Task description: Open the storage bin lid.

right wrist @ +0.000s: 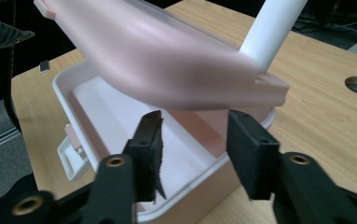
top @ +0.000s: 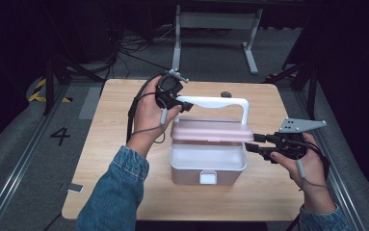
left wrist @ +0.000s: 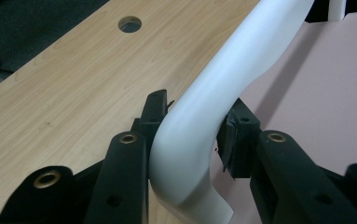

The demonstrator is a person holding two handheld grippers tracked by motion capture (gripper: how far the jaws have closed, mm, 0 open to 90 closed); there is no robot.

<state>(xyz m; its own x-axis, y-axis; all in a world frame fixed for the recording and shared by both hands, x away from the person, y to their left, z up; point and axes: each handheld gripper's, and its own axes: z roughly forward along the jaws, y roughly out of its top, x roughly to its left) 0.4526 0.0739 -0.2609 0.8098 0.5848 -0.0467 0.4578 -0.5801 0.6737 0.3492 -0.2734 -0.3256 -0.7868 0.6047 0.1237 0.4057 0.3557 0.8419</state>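
Pink box (top: 208, 166) sits mid-table (top: 114, 144), lid (top: 211, 130) raised partway, white interior looks bare, front latch (top: 208, 177) hanging open; left gripper (top: 175, 102) clamps the white handle (top: 216, 101), right gripper (top: 254, 143) jaws apart at the box's right edge, below the lid.

sleeves (top: 117, 190): blue denim, both forearms, lower frame | left gripper (top: 178, 103): black body, grey cable looping beside hand | right gripper (top: 252, 143): black, grey three-cornered plate (top: 301, 125) with small holes on top, grey cable | jaws: black, brass-ringed screw holes, dark foam-like pads (right wrist: 154, 144), one frayed
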